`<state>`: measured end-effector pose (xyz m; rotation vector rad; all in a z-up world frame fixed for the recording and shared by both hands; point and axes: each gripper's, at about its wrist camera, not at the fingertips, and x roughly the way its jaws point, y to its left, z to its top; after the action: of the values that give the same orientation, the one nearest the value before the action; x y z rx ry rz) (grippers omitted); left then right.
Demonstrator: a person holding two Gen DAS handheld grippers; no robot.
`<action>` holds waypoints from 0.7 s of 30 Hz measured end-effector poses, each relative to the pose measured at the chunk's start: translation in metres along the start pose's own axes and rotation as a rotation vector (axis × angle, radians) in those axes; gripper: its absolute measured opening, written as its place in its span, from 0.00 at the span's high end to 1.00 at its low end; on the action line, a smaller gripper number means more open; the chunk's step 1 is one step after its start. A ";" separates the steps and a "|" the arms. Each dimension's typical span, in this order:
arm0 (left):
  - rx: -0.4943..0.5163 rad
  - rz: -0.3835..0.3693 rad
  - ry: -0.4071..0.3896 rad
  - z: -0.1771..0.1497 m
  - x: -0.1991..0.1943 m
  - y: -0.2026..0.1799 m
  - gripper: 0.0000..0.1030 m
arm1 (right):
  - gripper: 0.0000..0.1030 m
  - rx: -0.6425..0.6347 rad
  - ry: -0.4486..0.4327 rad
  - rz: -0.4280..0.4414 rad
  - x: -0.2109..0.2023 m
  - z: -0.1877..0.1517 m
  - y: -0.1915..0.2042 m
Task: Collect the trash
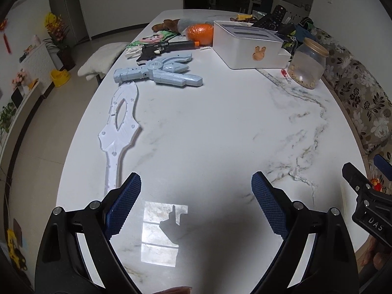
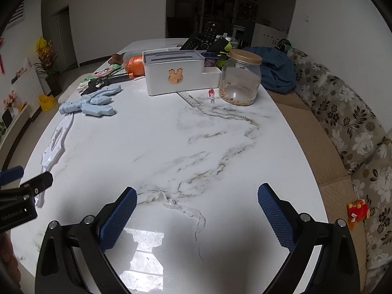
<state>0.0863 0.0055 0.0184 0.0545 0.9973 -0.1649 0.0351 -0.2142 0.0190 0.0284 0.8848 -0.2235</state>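
on the marble tabletop (image 2: 220, 147), near its front edge, lies the one thing that reads as trash: a thin, crumpled strip of clear/whitish plastic wrapper (image 2: 182, 208), twisted and trailing toward the camera. from the right wrist view it sits on the surface between and just ahead of the fingers of the right hand-held gripper (image 2: 197, 216); from the left wrist view the same wrapper (image 1: 302, 180) is off to the right, nearer the other tool than the left one.

handling, as a guess: v. light, soft, no stiffness, prob. a bit slick and clingy on polished stone. it lies almost flat, so there's little to pinch from above (thin film tends to slide out or just get pushed along). best hold looks like the bunched, thicker end at the far left of the strip, where it stands up a little off the surface; the long tail is too thin to trust. nothing fragile abt it, so a firm squeeze should be fine.

right hand-held gripper: fingers spread wide, holding nothing, not touching the wrapper. left hand-held gripper (image 1: 196, 203): also spread wide, nothing between its pads (image 1: 123, 207), hovering over bare tabletop, well apart from the wrapper. toys, tissue box (image 2: 175, 76) and jar (image 2: 241, 78) at the far end look like keepers, not trash.
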 end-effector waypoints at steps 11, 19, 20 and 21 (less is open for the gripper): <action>-0.018 0.047 0.000 -0.008 0.002 -0.006 0.13 | 0.05 -0.041 -0.009 0.040 0.008 0.007 0.005; -0.028 0.064 0.005 -0.008 0.005 -0.002 0.13 | 0.05 -0.031 -0.013 0.050 0.009 0.011 0.004; -0.031 0.066 0.007 -0.007 0.006 -0.001 0.13 | 0.05 -0.030 -0.012 0.051 0.009 0.011 0.003; -0.034 0.066 0.008 -0.007 0.006 -0.001 0.13 | 0.05 -0.030 -0.012 0.051 0.009 0.011 0.003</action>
<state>0.0835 0.0050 0.0093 0.0573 1.0043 -0.0874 0.0495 -0.2138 0.0187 0.0220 0.8742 -0.1622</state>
